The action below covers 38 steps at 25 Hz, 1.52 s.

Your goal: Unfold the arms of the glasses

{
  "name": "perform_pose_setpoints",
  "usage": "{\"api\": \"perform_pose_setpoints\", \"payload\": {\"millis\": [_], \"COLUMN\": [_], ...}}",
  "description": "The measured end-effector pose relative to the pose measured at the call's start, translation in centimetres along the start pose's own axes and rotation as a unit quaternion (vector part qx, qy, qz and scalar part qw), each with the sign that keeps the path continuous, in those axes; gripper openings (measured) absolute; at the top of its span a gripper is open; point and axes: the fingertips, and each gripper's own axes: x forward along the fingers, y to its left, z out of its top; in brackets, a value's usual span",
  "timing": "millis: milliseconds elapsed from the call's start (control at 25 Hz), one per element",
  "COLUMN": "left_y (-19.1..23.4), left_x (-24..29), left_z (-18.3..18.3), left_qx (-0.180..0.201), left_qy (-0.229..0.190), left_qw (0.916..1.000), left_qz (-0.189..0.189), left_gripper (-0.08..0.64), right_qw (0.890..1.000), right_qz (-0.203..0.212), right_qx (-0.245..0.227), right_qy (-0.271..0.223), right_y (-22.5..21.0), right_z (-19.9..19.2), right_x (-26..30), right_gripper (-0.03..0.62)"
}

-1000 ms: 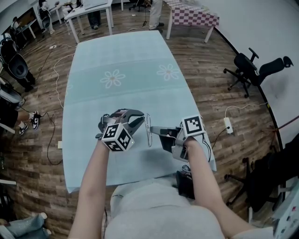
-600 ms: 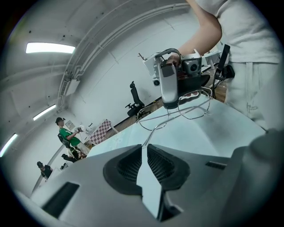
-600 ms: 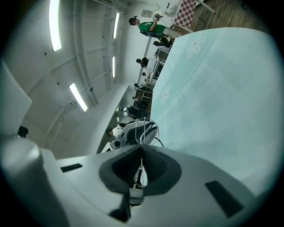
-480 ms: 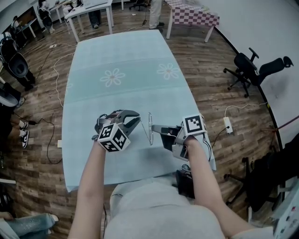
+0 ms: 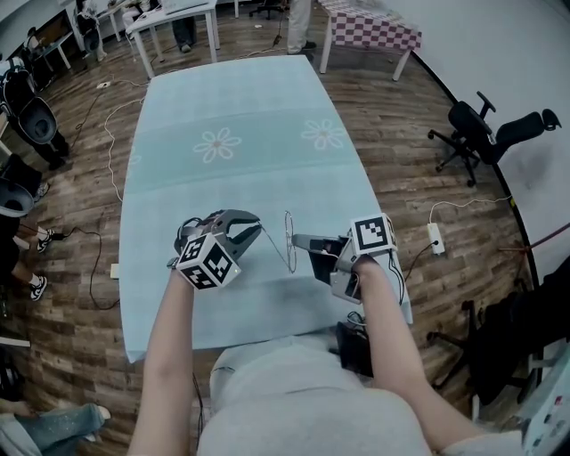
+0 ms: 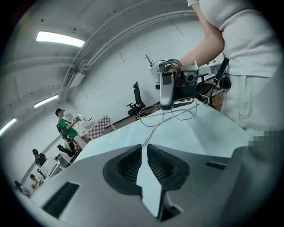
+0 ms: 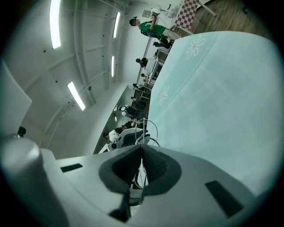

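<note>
The glasses (image 5: 289,232) are thin wire ones. They hang between the 2 tongs over the near end of the table (image 5: 178,303), just in front of the person's body. I cannot tell if they touch the cloth. The right tongs (image 5: 299,241) are closed on the frame of the glasses. In the right gripper view the 2 dark pads press together on the wire, and 1 round rim sticks up past the tips. The left tongs (image 5: 256,231) are closed too, and they pinch the far end of 1 arm of the glasses (image 5: 276,250). In the left gripper view that thin wire goes right in between the tips. The arm runs in a straight line from the frame out to the left tongs, so it stands away from the frame. Each of the tongs has a cube with black and white squares on it, the left cube (image 5: 203,261) and the right cube (image 5: 374,233), and a bare forearm reaches to each one. The table has a light blue cloth. Farther along it there are 2 white flowers (image 5: 215,146), side by side. On the wooden floor (image 5: 401,134) to the right of the table lies a white plug box (image 5: 435,238) with a cord, and past it stands a black chair (image 5: 485,134). Beyond the far end of the table there is a small table with a checked cloth (image 5: 370,27).
</note>
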Motion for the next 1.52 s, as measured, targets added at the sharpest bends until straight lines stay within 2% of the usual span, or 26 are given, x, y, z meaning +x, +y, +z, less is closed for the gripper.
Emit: {"api": "perform_pose_setpoints", "payload": {"millis": [400, 760, 1520], "left_y": [-1.2, -2.3, -6.3], "left_x": [-1.4, -2.7, -5.1], "left_z": [-1.2, -1.1, -0.9], "left_qx": [-0.012, -0.027, -0.030], "left_qy": [0.007, -0.003, -0.009], "left_qw": [0.9992, 0.9983, 0.9960], "left_qz": [-0.039, -0.052, -0.083], "left_gripper": [0.044, 0.043, 0.037], "right_qw": [1.000, 1.000, 0.998], "right_qz": [-0.014, -0.015, -0.027], "right_qx": [0.002, 0.002, 0.010], "right_qy": [-0.014, -0.015, -0.063], "right_y": [-0.6, -0.7, -1.5], "right_z": [0.7, 0.5, 1.8], "right_x": [-0.7, -0.6, -1.4], "right_gripper": [0.012, 0.012, 0.012]}}
